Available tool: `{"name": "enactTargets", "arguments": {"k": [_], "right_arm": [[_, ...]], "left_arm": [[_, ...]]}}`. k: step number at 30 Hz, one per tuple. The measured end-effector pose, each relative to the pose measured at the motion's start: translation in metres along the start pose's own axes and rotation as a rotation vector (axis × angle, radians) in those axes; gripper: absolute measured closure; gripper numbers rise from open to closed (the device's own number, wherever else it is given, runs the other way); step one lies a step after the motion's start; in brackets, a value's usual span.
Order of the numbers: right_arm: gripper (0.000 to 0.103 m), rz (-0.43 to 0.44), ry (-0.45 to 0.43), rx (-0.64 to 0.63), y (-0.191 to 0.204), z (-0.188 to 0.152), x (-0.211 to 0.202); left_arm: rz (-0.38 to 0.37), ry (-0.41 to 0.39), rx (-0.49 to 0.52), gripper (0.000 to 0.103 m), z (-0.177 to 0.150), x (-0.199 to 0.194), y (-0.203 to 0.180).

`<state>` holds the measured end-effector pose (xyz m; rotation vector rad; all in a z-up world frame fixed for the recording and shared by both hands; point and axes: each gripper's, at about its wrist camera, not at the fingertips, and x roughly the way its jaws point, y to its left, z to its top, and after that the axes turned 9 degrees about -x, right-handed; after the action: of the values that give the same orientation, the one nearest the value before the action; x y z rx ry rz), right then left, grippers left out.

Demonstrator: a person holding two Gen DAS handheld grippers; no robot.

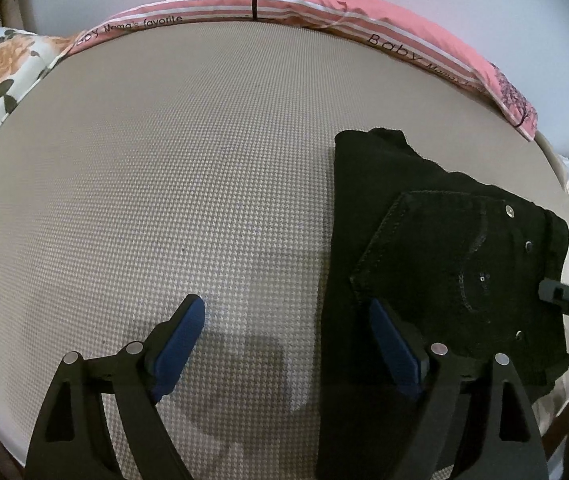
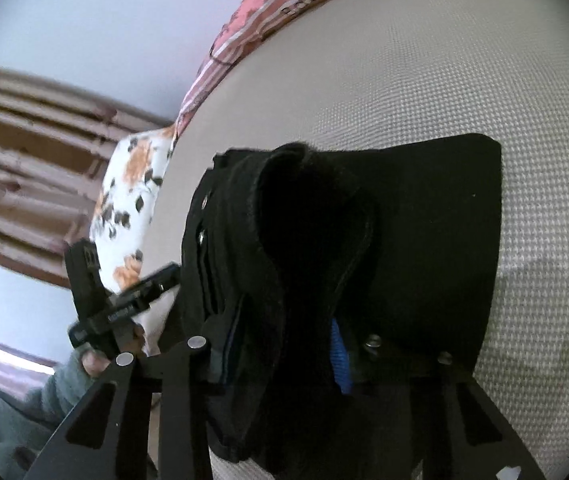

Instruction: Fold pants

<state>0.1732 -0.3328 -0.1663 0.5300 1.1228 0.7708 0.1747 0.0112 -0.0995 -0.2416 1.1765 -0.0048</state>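
1. The black pants (image 1: 444,248) lie folded into a compact stack on the bed (image 1: 164,180), at about 3 o'clock in the left wrist view, back pocket and rivets facing up.
2. The left gripper (image 1: 288,344) is released, jaws wide. One pad hovers over bare mattress and the other sits at the stack's near edge. No cloth lies between them.
3. The right gripper (image 2: 284,352) is clenched on a thick bunch of the pants' fabric, which swells up around its blue pads (image 2: 339,356) at 6 o'clock in the right wrist view.
4. Risk: the right grip holds several layers at once, so a pull could drag the whole stack and undo the fold.
5. Risk: if some layers slip from that bunch, the edge would sag unevenly.
6. Risk: the left gripper, closing where it is, would likely catch only the edge layer, or the bed cover.
7. The pink pillow (image 1: 324,12) and floral pillow (image 1: 0,76) at 12 and 10 o'clock sit well apart.
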Motion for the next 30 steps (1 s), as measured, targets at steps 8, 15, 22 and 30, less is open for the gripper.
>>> {"name": "enactTargets", "arguments": {"k": [8,15,22,30], "right_arm": [[0.071,-0.009,-0.053,0.037,0.0,0.002,0.004],[0.08,-0.131,-0.064,0.034,0.023,0.003,0.006],[0.091,-0.145,-0.112,0.055,0.04,0.005,-0.009],[0.093,-0.12,-0.175,0.058,0.069,0.01,-0.035]], "left_arm": [[0.015,-0.011,0.004,0.017,-0.003,0.002,-0.001],[0.02,-0.023,0.008,0.017,-0.006,0.0,-0.001],[0.06,-0.043,0.062,0.017,-0.008,-0.005,-0.012],[0.062,-0.079,0.144,0.017,-0.015,-0.015,-0.033]]}}
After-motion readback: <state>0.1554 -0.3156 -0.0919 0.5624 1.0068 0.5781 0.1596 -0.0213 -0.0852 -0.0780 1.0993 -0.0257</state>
